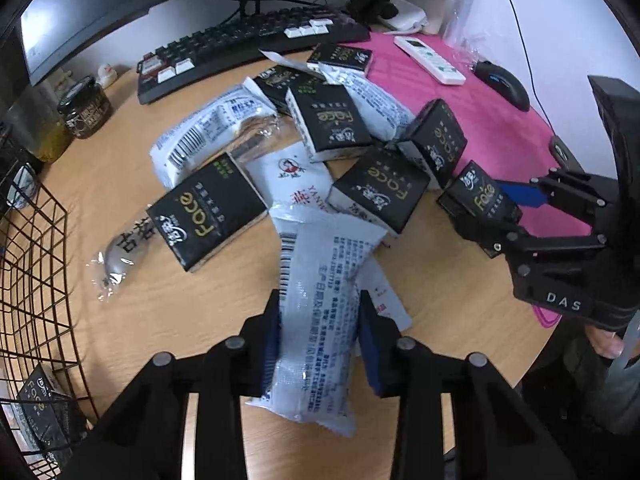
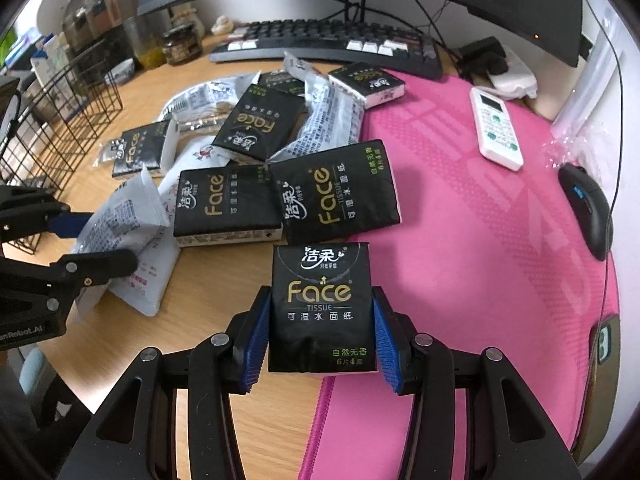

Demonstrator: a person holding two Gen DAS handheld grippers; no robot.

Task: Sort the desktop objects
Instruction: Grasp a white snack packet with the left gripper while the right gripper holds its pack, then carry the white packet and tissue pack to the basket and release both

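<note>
At nine o'clock of the pile stands the wire basket (image 1: pixel 36 264), with one black tissue pack (image 1: pixel 38 404) already lying in its bottom. Any pack carried over could snag on the top wire if it travels low.

Next comes the left tool (image 1: pixel 318 344), its blue pads set on both sides of a white snack packet (image 1: pixel 316 320) that lies at six o'clock in the left wrist view, partly over another white packet (image 1: pixel 386 304). The packet is soft and slippery, and I cannot tell how firmly the pads bite; a lift might let it slide out, or drag the one beneath along.

In the middle of the table (image 1: pixel 168 304) the remaining black packs and white packets lie overlapped, touching one another. A pull on one would likely shift its neighbours towards the keyboard (image 2: pixel 328 46) at twelve o'clock.

The right tool (image 2: pixel 320 334) is clamped on a black Face tissue pack (image 2: pixel 322 304), which sits on the border between wood and pink mat (image 2: pixel 500 248). The pads hold it by its narrow sides, so the soft pack could twist or sag in transit. Both tools work close together; crossing paths to the basket risks a knock. The remote (image 2: pixel 496 132) and mouse (image 2: pixel 588 208), at two and three o'clock, lie well apart from the pile.
</note>
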